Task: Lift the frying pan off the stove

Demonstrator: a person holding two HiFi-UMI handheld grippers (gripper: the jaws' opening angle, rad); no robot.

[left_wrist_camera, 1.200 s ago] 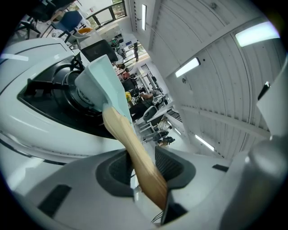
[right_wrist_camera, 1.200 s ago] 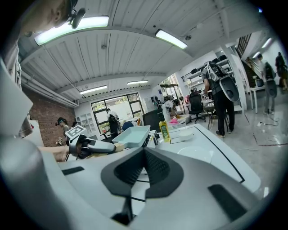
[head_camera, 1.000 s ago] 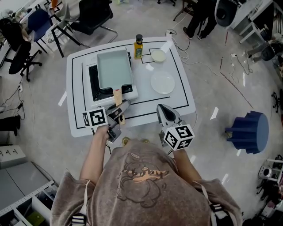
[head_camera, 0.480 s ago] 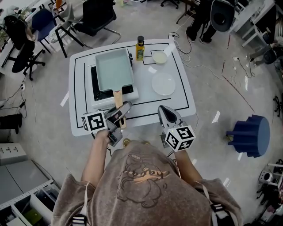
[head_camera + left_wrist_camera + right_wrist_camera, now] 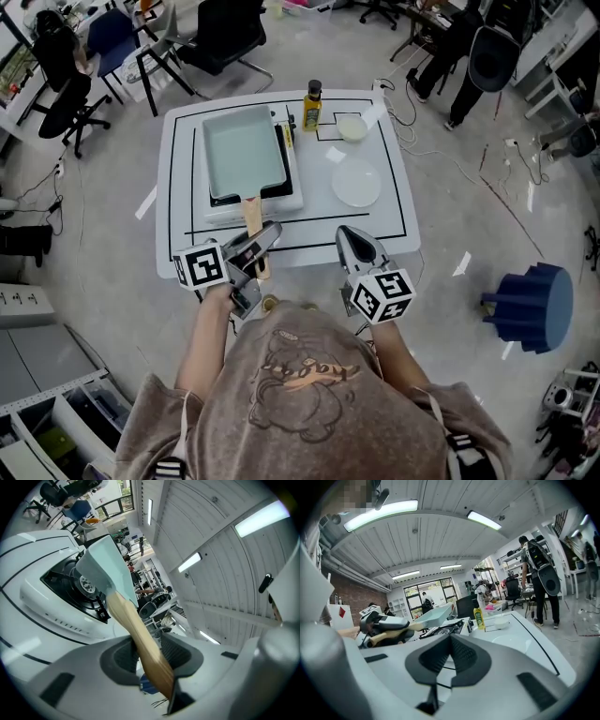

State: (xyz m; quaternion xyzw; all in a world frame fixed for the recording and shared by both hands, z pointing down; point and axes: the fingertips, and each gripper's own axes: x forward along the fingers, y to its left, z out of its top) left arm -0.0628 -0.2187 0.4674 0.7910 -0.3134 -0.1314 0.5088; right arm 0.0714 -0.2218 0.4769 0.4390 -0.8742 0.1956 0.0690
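1. Here, the left tongs [image 5: 265,232] are clamped on the wooden handle [image 5: 251,216] of the pale green rectangular frying pan [image 5: 246,155].
2. The pan hangs tilted just above the black-topped white gas stove [image 5: 281,201] on the white table [image 5: 398,220].
3. The right tongs [image 5: 348,234] are together, empty, over the table's near edge, well apart from the pan.

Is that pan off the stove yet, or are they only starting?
Nearly there. Done: the left gripper is clamped on the wooden handle of the pale green rectangular frying pan. In hand: the pan looks raised clear of the white tabletop gas stove, hanging over it. Left: moving it fully away. The right gripper is shut, empty.
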